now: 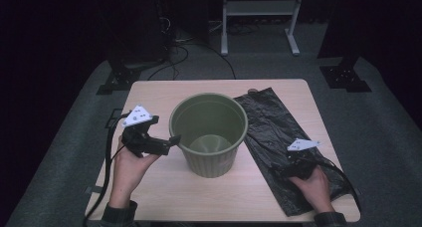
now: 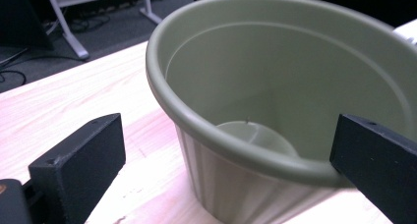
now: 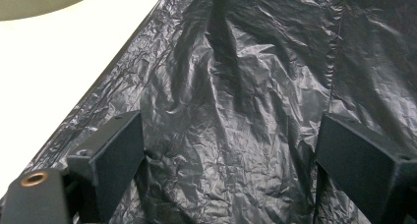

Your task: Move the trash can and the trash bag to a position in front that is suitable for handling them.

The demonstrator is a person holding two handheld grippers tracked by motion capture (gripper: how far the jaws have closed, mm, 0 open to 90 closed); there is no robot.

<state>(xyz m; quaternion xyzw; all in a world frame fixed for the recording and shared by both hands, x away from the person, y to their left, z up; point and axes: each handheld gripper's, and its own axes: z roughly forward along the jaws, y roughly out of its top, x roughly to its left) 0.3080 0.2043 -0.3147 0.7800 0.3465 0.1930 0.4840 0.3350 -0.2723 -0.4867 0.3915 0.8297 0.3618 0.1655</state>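
Note:
An olive green plastic bin (image 1: 209,132) stands upright and empty in the middle of the light wooden table (image 1: 149,95). My left gripper (image 1: 172,139) is held at the bin's left side, level with its rim. In the left gripper view its jaws (image 2: 226,135) are open, and the near part of the rim (image 2: 196,121) lies between them untouched. A black bin bag (image 1: 271,130) lies flat and crinkled on the table's right half. My right gripper (image 1: 284,170) hangs low over the bag's near part, open (image 3: 231,135), with only the plastic film (image 3: 236,86) beneath it.
The bag reaches the table's right front edge. On the grey floor behind the table stand a white metal frame (image 1: 259,18) and dark stand bases (image 1: 117,80), with cables trailing between them. Bare wood shows in front of the bin (image 1: 199,197).

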